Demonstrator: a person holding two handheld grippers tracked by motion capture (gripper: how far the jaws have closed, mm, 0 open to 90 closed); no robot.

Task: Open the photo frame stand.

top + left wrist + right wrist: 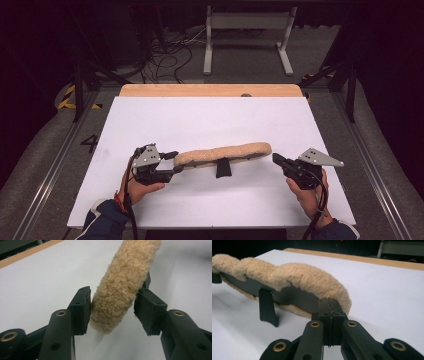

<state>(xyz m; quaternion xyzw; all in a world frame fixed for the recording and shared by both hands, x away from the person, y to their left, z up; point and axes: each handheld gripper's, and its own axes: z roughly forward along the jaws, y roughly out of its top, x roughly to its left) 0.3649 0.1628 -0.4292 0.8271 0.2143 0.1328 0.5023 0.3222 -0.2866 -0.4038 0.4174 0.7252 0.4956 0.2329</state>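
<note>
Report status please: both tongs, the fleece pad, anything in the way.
Left tongs around one end of fleece pad, one pad touching, grip unclear. Right tongs shut, empty, near other end. White table clear around.

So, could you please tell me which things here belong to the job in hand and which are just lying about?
Part of the job:
- fleece pad with its black strap
- left hand-held gripper, jaws astride the pad's end
- right hand-held gripper, shut, by the other end

Just around:
- white table top
- wooden edge
- white stand and cables on the floor
</note>
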